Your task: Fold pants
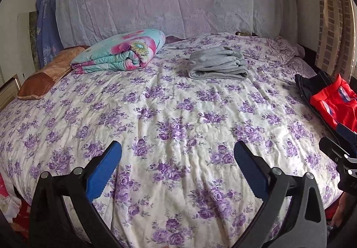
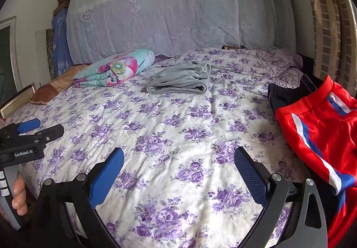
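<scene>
Your bed (image 1: 178, 114) in purple-flowered sheets carries red pants (image 2: 321, 132) at its right edge and folded grey pants (image 1: 217, 63) farther back. Your left gripper (image 1: 177, 166), marked "GenRobot.AI", and right gripper (image 2: 178, 168) hover, jaws spread, empty.

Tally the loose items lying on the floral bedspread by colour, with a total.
Grey: 1, folded grey pants
Red: 1, red pants with white and blue stripes
Black: 1, black garment
Turquoise-pink: 1, folded floral quilt
Brown: 1, brown pillow
Total: 5
</scene>
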Available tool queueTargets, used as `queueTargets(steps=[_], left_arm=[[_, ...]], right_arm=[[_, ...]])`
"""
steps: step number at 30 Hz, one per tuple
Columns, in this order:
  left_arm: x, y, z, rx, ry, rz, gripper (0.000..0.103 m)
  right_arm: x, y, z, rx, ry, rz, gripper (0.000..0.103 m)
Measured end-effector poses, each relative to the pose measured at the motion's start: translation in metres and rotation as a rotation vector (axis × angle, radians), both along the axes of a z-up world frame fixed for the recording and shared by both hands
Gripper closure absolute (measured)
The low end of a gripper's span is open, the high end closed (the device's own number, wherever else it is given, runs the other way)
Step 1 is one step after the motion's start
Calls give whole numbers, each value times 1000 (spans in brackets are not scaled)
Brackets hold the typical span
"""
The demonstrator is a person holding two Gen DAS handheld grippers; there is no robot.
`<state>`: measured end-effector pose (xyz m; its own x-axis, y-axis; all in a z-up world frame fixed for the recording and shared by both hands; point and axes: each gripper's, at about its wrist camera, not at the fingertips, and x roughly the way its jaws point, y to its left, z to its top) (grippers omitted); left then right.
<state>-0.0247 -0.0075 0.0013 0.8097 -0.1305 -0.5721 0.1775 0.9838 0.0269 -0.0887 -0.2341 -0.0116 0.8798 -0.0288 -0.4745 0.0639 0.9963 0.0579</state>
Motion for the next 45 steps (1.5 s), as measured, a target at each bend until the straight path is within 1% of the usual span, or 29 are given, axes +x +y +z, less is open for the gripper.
queueTargets(steps=[13, 22, 29, 32, 37, 40, 45], left_arm=[[4, -5, -6, 30, 6, 7, 5], [7, -4, -9, 30, 18, 8, 5], [9, -4, -12, 41, 8, 18, 5], [9, -2, -13, 30, -7, 12, 5], [13, -2, -16, 23, 21, 3, 5], [15, -3, -20, 31, 45, -1, 5], [19, -1, -23, 25, 63, 5, 5]], right_arm=[[1, -1, -6, -1, 13, -3, 3], [1, 1, -6, -9, 14, -10, 3], [3, 1, -9, -16, 24, -8, 3], [3, -1, -12, -15, 29, -10, 3], [5, -2, -13, -14, 36, -13, 3], [6, -2, -14, -13, 39, -14, 3], [9, -4, -16, -9, 48, -14, 3]])
